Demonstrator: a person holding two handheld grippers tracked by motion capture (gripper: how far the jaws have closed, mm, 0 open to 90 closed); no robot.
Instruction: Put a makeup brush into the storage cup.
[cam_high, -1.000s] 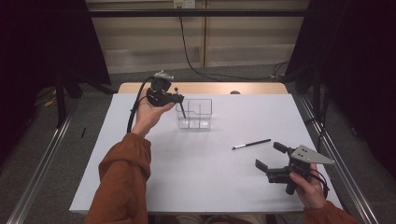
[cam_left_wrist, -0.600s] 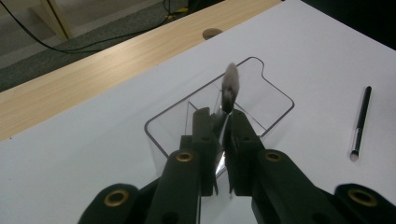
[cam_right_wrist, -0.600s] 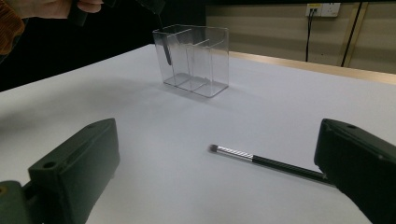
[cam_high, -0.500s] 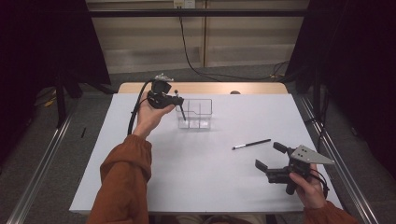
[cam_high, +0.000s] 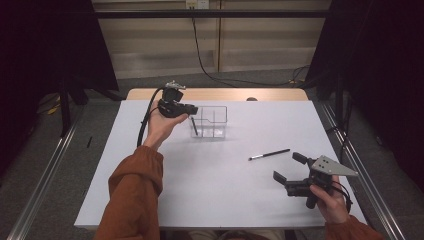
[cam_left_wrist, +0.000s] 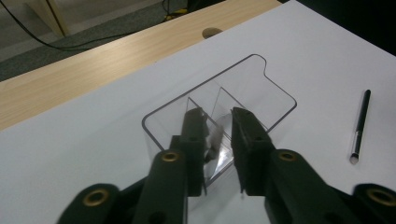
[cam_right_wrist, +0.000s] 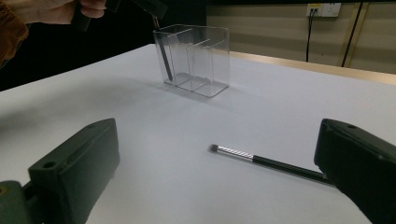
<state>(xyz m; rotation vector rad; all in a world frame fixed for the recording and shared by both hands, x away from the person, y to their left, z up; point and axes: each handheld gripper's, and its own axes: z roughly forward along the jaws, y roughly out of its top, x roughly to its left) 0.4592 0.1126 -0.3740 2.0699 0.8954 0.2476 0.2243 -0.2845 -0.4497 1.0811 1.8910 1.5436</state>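
Observation:
A clear plastic organizer (cam_high: 216, 116) with divided compartments stands at the back middle of the white table. A dark brush (cam_high: 194, 126) leans upright in its left compartment (cam_right_wrist: 163, 56). My left gripper (cam_high: 193, 110) hovers right over that compartment, pointing down into it (cam_left_wrist: 218, 119). Its jaws have just been opening, and a gap shows between them with the brush's top blurred below. A second black brush (cam_high: 269, 154) with a silver ferrule lies flat on the table (cam_right_wrist: 261, 159). My right gripper (cam_high: 289, 166) rests open near the front right, its jaws wide on either side of that brush's line (cam_right_wrist: 217, 135).
A white sheet (cam_high: 150, 200) covers the table, and a wooden strip (cam_high: 215, 94) shows along the far edge. Metal rails (cam_high: 45, 180) run down both sides. A black cable (cam_high: 145, 125) trails from the left gripper.
The left gripper's jaws have parted slightly above the organizer, and the brush now leans free in the left compartment. The right gripper has stayed where it was.

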